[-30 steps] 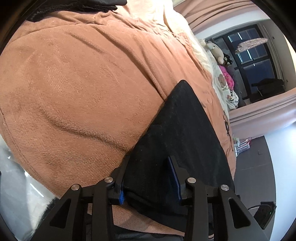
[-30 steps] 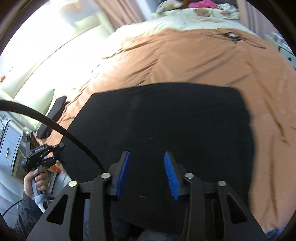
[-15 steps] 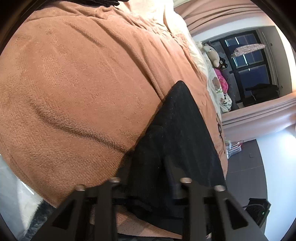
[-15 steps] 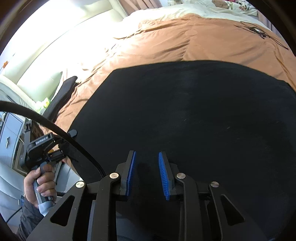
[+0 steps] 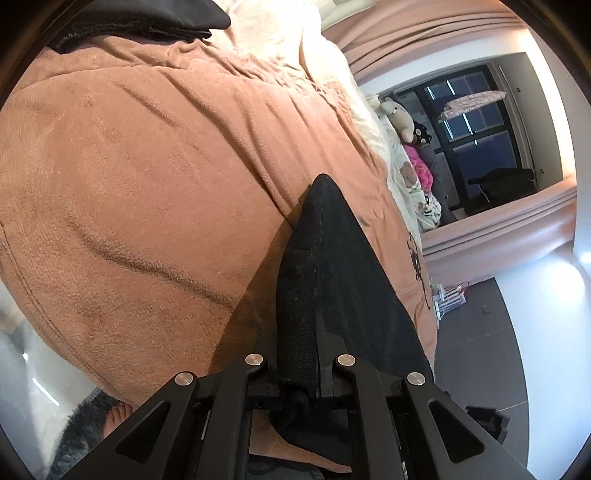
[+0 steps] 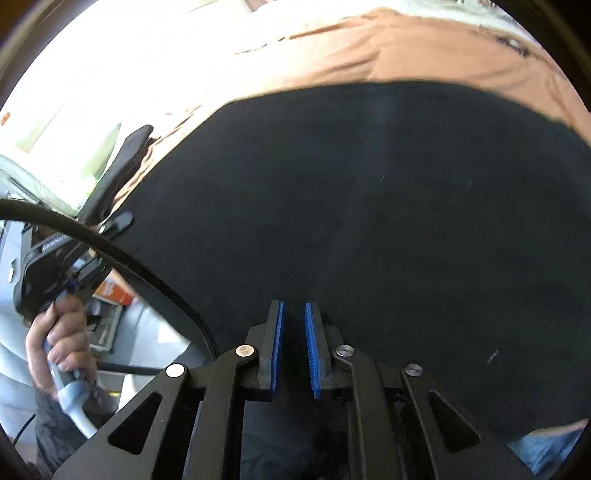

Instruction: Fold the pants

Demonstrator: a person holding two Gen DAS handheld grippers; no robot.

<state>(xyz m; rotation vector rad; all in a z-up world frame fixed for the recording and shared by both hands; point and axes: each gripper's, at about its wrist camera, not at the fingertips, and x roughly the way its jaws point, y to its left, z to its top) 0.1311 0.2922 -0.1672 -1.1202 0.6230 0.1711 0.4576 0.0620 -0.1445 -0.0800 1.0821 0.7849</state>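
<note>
The black pants (image 5: 343,280) lie folded on a brown blanket (image 5: 147,184). In the left wrist view my left gripper (image 5: 299,354) is shut on the near edge of the pants, with cloth bunched between its fingers. In the right wrist view the pants (image 6: 369,192) fill most of the frame. My right gripper (image 6: 293,332) sits low over their near edge, its blue pads (image 6: 312,350) a narrow gap apart with dark cloth between them; a firm pinch cannot be made out. The left gripper also shows in the right wrist view (image 6: 110,225) at the pants' left corner.
Another dark garment (image 5: 147,18) lies at the blanket's far end. Cream bedding and stuffed toys (image 5: 402,118) lie toward a dark window. A black cable (image 6: 122,254) crosses the right wrist view. The bed edge and grey floor (image 5: 480,332) are to the right.
My left gripper closed from open onto the pants' edge. My right gripper moved down and closer to the pants while its jaws narrowed from wide open to a small gap.
</note>
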